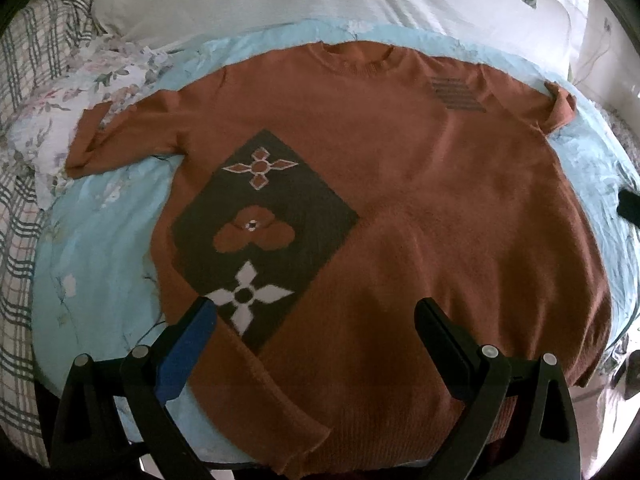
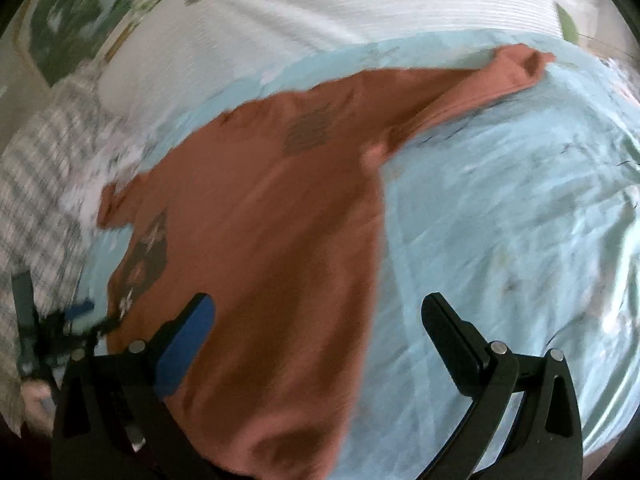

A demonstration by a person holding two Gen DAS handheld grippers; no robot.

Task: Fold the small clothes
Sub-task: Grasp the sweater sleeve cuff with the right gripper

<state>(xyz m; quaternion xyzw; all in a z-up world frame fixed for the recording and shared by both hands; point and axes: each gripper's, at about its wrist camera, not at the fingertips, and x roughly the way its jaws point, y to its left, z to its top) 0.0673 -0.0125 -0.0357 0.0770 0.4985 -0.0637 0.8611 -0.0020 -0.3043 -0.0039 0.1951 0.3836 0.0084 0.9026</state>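
Knitwear on a bed: a rust-orange sweater (image 1: 400, 184) lies face up and flat on the pale blue bedspread (image 1: 100, 248), collar toward the far edge, hem at the near edge, both sleeves out toward the side edges. The left claw (image 1: 316, 320) hangs over the hem, spread wide and holding nothing; the right claw (image 2: 320, 320) hovers over the sweater's right side edge, equally wide and empty. The knit looks soft, limp and light, likely to sag and stretch, so a sleeve cuff (image 2: 520, 64) or the hem corners seem the best holds.
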